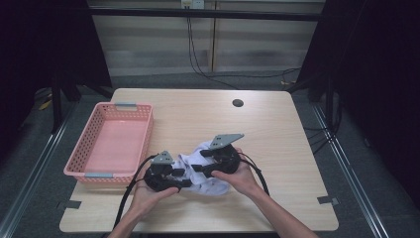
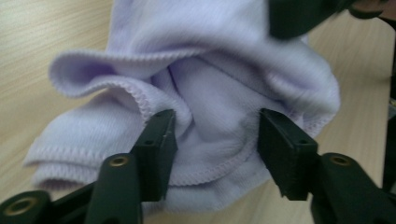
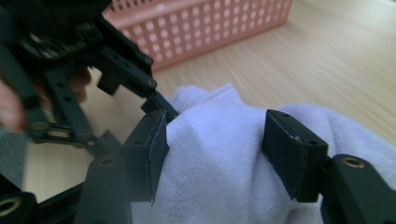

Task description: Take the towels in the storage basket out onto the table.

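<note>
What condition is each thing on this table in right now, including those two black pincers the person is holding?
Cloth: pale lilac, crumpled in a heap on the table, outside the basket.
Pink basket: upright, empty.
Left gripper: jaws open, straddling a fold of the cloth.
Right gripper: jaws open, cloth bulging between them.
Table: bare wood round the cloth.

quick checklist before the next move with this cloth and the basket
1. Left tool straddles a fold of the pale cloth, jaws open: ok.
2. Right tool has cloth between its open jaws: ok.
3. Either tool clamped on fabric: not ok.
4. Pink basket has nothing in it: ok.
5. Cloth lies on the table beside the basket, not touching it: ok.
6. Tools clear of each other: cannot tell, they sit close.
</note>
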A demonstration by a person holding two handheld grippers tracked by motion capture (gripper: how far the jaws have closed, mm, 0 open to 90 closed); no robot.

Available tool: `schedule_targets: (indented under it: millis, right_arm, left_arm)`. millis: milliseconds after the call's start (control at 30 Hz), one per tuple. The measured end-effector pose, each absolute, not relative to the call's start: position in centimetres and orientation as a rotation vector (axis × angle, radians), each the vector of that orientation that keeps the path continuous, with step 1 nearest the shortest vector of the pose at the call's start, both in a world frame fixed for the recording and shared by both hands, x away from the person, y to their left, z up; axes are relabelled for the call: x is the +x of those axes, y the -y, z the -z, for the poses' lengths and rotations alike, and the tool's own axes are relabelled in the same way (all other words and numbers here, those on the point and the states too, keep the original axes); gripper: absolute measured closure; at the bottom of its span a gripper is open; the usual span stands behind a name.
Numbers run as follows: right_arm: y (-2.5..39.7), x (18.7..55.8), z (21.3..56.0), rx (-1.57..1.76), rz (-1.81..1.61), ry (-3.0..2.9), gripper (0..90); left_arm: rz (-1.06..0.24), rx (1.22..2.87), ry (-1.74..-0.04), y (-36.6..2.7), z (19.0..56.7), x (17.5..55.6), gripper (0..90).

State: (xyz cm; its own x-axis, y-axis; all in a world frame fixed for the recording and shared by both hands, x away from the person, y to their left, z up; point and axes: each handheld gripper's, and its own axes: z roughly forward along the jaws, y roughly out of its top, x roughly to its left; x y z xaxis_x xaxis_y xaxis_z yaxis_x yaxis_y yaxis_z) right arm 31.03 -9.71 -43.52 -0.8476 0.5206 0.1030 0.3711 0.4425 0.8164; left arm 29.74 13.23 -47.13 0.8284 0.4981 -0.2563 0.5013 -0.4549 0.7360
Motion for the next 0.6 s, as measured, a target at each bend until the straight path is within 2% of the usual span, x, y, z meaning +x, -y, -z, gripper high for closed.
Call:
schedule_targets:
  millis: [133,233,300,367,600]
  right_arm:
    - [10.1,31.4,44.5,0.838,-1.372,-2.486,58.8]
    - [11.1,31.4,44.3,0.871,-1.363,-2.465,75.4]
    - [11.8,31.3,43.8,0.887,-1.369,-2.436,79.5]
    - [12.9,31.3,43.4,0.912,-1.397,-2.398,80.4]
    - [16.7,31.8,41.9,1.008,-1.435,-2.289,81.1]
  left_arm:
    - [-0.016,2.114,-0.714,-12.5,47.2,30.0,41.5]
    - [-0.008,2.097,-0.700,-12.4,47.2,30.4,66.9]
    - [-0.038,2.064,-0.697,-12.7,46.6,30.2,78.0]
    - [-0.053,2.022,-0.691,-13.2,45.9,30.1,83.3]
    - [-0.050,1.923,-0.678,-14.8,43.9,30.4,86.6]
